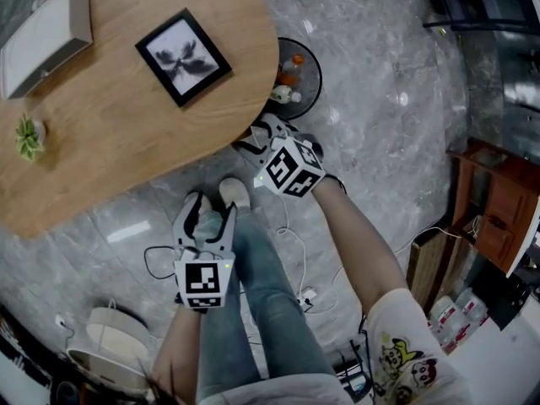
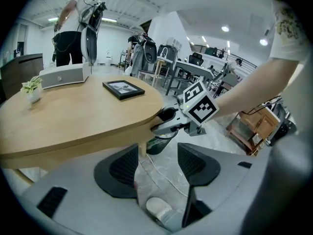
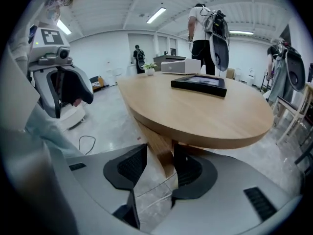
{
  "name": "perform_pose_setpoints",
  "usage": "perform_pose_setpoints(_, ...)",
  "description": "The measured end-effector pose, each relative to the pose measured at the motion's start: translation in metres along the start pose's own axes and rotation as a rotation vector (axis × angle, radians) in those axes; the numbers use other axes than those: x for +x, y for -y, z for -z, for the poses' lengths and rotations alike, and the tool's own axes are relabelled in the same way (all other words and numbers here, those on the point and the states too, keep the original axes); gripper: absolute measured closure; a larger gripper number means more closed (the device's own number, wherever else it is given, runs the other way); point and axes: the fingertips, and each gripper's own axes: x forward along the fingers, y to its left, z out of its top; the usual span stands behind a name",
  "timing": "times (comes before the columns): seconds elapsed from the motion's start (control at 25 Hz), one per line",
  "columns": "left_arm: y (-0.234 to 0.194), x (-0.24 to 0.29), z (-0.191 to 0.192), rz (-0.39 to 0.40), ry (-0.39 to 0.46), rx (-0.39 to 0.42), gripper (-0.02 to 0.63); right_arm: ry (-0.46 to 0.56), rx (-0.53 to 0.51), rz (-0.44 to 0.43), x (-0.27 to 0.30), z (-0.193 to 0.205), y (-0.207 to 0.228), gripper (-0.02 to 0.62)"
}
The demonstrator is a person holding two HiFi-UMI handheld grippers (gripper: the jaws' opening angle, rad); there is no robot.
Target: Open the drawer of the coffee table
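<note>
The right gripper (image 3: 160,156) hovered just beside the rim of the coffee table (image 1: 126,133), the left gripper (image 2: 157,154) farther back; both had jaws apart, holding nothing.

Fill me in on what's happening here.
A person stands beside a wooden table, a tool in each hand. The left tool and right tool are both open and hold nothing. The right tool is close to the table's rounded edge; the left one is further back, over the person's legs. A frame, a small plant and a white box sit on the tabletop, untouched. No drawer shows in any view, so nothing is opened yet.
</note>
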Motion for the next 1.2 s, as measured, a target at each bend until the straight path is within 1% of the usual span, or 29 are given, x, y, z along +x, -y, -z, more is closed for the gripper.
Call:
perform_pose_setpoints(0.2, 0.002, 0.001, 0.002, -0.005, -0.003, -0.008, 0.377, -0.025, -0.079, -0.039, -0.002, 0.003, -0.003, 0.459)
perform_pose_setpoints(0.52, -0.004, -0.003, -0.007, -0.014, 0.018, -0.007, 0.377, 0.003, -0.13, -0.068, -0.005, 0.004, -0.004, 0.479)
perform_pose_setpoints(0.6, -0.006, -0.005, -0.008, -0.016, 0.021, -0.007, 0.377, 0.009, -0.174, -0.087, -0.006, 0.003, -0.007, 0.485)
perform_pose_setpoints(0.76, -0.009, -0.008, -0.005, -0.025, 0.019, -0.025, 0.377, -0.005, -0.319, -0.143, -0.011, 0.005, -0.017, 0.508)
perform_pose_setpoints(1.0, -0.007, -0.01, 0.001, -0.028, -0.001, -0.028, 0.377, -0.017, -0.378, -0.126, -0.013, 0.006, -0.019, 0.511)
perform_pose_setpoints(1.08, -0.005, -0.012, 0.0, -0.024, -0.001, -0.025, 0.377, -0.026, -0.408, -0.14, -0.013, 0.007, -0.019, 0.514)
perform_pose_setpoints(1.2, -0.003, -0.015, 0.0, -0.026, 0.001, -0.027, 0.377, -0.043, -0.465, -0.184, -0.015, 0.009, -0.024, 0.522)
